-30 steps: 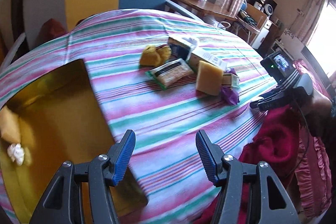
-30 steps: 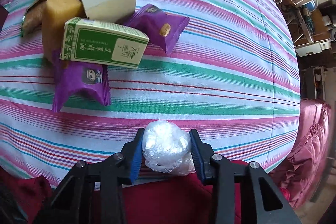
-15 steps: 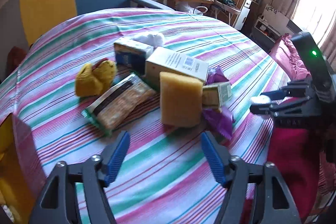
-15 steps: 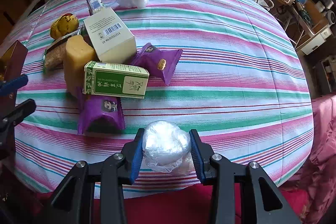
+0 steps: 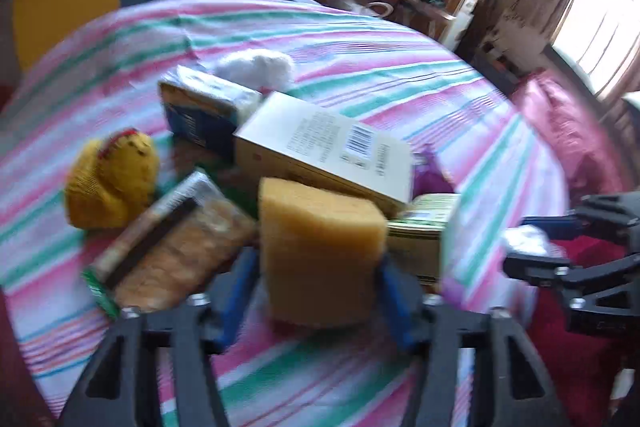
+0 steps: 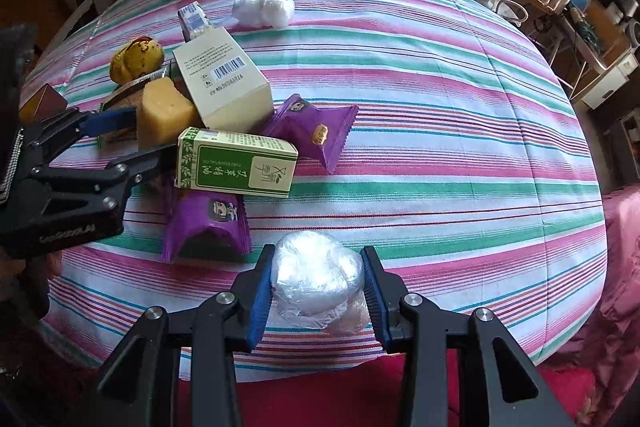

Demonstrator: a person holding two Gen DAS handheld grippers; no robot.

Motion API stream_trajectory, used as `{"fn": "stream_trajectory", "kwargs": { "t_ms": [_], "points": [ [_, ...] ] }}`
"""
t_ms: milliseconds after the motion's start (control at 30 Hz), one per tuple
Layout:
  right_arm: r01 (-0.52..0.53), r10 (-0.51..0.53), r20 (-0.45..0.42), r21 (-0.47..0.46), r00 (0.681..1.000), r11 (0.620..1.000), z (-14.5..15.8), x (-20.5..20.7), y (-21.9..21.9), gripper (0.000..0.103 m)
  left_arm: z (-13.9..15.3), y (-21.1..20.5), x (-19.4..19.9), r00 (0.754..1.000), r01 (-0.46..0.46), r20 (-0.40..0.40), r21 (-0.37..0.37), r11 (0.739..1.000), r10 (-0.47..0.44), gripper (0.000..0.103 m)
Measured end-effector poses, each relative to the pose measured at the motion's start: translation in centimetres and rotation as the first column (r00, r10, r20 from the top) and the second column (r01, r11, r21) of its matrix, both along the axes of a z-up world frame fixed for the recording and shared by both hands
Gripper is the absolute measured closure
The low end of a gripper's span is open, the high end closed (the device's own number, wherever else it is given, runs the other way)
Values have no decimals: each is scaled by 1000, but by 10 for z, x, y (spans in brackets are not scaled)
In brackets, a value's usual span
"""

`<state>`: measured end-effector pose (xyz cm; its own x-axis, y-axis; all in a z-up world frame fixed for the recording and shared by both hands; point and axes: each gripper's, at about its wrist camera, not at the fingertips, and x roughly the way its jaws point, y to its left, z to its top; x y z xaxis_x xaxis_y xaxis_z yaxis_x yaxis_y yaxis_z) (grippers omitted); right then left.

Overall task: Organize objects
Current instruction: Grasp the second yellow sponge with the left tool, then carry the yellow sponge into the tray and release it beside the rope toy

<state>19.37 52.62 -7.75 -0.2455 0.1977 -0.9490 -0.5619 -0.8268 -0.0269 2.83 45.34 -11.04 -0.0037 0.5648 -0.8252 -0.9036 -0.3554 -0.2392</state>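
L tongs (image 5: 318, 277) are straddling the yellow sponge (image 5: 320, 251) w/ blue pads at both its flanks; view's blurry, so can't tell whether they're pinching it or only bracketing it. Sponge is standing upright on the striped desk (image 6: 440, 75), wedged in the pile against the cream box (image 5: 324, 151) and green box (image 6: 236, 167), cracker pack (image 5: 168, 243) just beside. R tongs (image 6: 318, 291) are clamping the plastic-wrapped ball (image 6: 316, 279) near the desk's front edge, apart from the pile. Step in hand looks like picking the sponge for sorting. Next prob. calls for a firm squeeze, then lifting straight up so neighbouring boxes aren't dragging along; soft foam will likely be compressing, so grip low-ish.
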Motion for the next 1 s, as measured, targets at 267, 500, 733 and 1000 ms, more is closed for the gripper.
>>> {"fn": "stream_trajectory", "kwargs": {
  "t_ms": [267, 500, 733, 1000],
  "points": [
    [5, -5, -4, 7, 1000, 1000, 0, 1, 2, 61, 42, -61, 19, 997, -34, -68, 74, 997, 39, 50],
    [18, -18, 14, 27, 1000, 999, -1, 0, 4, 61, 64, -125, 26, 986, -106, -116, 91, 990, 117, 50],
    [34, -37, 42, 50, 998, 998, -3, -2, 5, 61, 77, -185, 18, 962, -218, -143, 98, 971, 231, 50],
    [67, -73, 71, 85, 995, 994, -4, -1, 7, 61, 86, -241, -3, 922, -337, -162, 118, 934, 353, 50]
  ]
}}
